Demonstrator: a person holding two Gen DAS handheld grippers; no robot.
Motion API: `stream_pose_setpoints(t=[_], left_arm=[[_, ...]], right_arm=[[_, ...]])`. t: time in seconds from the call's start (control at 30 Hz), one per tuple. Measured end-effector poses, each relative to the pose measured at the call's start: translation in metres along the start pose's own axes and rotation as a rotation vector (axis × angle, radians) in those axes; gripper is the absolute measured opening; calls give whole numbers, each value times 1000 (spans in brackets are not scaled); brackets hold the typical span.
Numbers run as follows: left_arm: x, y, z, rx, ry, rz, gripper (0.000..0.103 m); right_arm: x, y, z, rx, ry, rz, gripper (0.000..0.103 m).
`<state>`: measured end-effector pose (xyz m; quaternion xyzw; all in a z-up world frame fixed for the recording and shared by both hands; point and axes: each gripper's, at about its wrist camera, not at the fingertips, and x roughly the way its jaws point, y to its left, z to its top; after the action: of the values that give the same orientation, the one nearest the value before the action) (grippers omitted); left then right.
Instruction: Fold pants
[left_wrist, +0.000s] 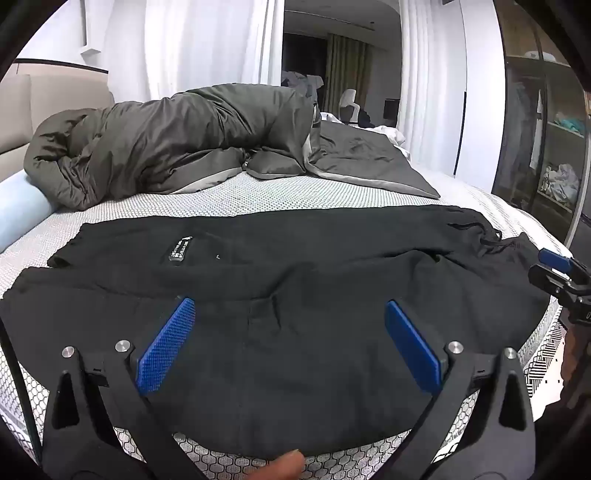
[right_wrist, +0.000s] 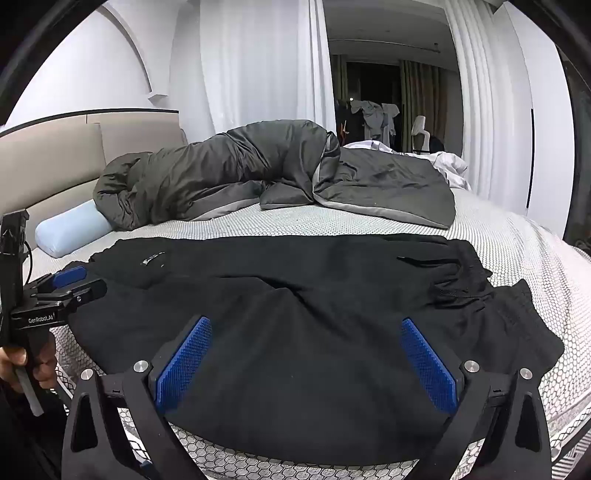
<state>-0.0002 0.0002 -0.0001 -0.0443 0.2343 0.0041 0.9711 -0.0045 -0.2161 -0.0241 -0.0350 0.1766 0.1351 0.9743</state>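
Note:
Black pants (left_wrist: 295, 280) lie spread across the near part of the bed, legs to the left with a small white label (left_wrist: 180, 249), drawstring waistband at the right (left_wrist: 476, 236). They also show in the right wrist view (right_wrist: 314, 332). My left gripper (left_wrist: 290, 314) is open, its blue pads wide apart above the pants near the front edge. My right gripper (right_wrist: 306, 332) is open and empty above the pants, further right. Each gripper shows in the other's view, the right one at the edge (left_wrist: 554, 269), the left one at the far left (right_wrist: 70, 284).
The mattress (left_wrist: 240, 195) has a white honeycomb cover. A bunched grey duvet (left_wrist: 177, 147) lies across the back, with a light blue bolster (right_wrist: 70, 229) at the left by the headboard. White curtains and a wardrobe (left_wrist: 546, 147) stand behind and to the right.

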Motion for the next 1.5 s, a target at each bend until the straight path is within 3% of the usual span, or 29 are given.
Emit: stream_pose_setpoints(t=[1.5], left_arm=[[1, -1, 2, 17, -1, 21, 102]], right_arm=[[3, 3, -2, -29, 7, -9, 103]])
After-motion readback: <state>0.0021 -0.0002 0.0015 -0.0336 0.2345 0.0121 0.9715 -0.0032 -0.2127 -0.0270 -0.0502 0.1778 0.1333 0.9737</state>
